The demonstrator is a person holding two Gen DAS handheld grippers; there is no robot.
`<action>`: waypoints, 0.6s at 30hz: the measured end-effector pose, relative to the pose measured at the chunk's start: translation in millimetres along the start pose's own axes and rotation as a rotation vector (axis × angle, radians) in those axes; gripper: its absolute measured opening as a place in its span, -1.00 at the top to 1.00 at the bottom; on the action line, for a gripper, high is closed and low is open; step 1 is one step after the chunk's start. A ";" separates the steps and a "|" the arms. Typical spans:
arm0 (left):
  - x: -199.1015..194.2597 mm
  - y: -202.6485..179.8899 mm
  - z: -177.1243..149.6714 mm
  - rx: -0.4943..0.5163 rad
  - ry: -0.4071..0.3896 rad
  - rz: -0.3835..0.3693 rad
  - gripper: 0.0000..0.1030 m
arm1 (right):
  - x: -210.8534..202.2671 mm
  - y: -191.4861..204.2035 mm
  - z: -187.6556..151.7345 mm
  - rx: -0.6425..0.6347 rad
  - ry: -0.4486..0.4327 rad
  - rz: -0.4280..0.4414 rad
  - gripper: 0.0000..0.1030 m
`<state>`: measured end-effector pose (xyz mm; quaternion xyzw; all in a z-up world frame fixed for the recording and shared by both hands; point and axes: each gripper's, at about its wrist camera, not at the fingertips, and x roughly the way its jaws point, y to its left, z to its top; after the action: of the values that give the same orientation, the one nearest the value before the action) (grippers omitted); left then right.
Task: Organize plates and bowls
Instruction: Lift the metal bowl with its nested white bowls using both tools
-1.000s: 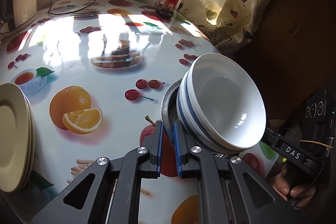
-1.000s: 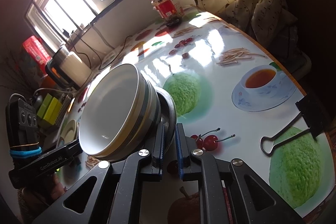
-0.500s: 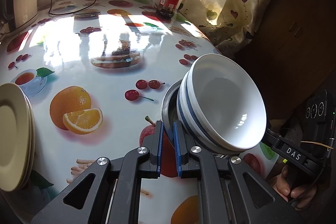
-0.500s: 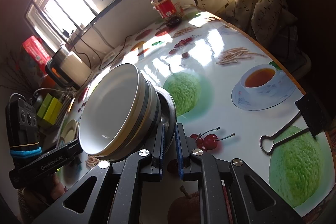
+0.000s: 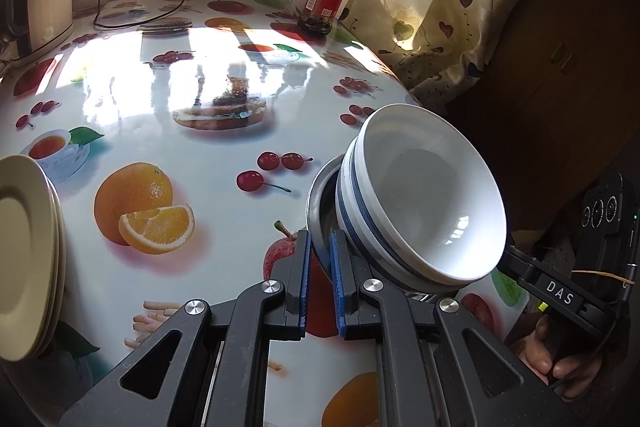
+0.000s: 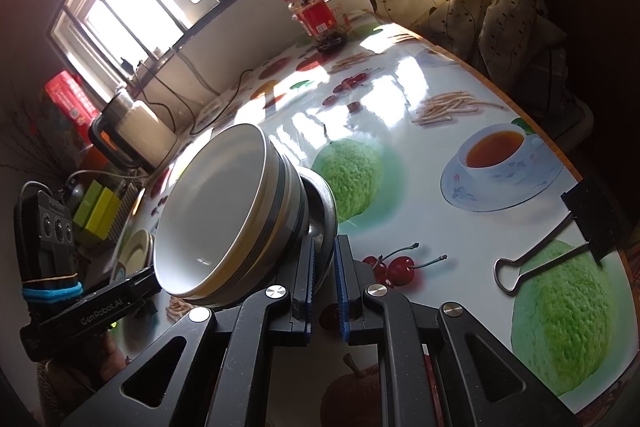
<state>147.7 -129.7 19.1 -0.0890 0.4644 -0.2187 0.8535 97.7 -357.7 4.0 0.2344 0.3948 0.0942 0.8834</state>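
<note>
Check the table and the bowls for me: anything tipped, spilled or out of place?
The stacked white bowls sit tilted steeply in a metal bowl, whose rim both the left gripper and right gripper pinch. A binder clip lies on the table. No spills show.

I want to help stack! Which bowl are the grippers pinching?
The metal bowl at the bottom: both grippers clamp its rim. The white, blue-striped bowls just sit nested inside.

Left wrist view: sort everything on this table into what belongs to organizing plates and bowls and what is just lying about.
Belongs to the job:
- white bowls with blue bands, nested
- steel bowl beneath them, rim held by both the left gripper and the right gripper
- stack of cream plates

Lying about:
- chili sauce jar
- electric kettle
- binder clip
</note>
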 end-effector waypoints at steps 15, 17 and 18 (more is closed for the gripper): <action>0.5 1.7 -1.2 -0.010 -0.004 -0.006 0.83 | 1.5 -1.8 -0.1 0.007 0.001 0.010 0.77; 0.9 1.6 -0.8 -0.007 -0.005 -0.007 0.83 | 3.0 -4.0 0.8 0.007 0.001 0.015 0.77; 1.3 1.6 -0.4 -0.008 -0.005 -0.007 0.83 | 4.4 -5.8 1.7 0.010 0.001 0.014 0.77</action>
<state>148.4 -128.8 17.3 -0.0944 0.4629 -0.2198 0.8535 101.8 -361.8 -0.7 0.2414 0.3942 0.0987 0.8812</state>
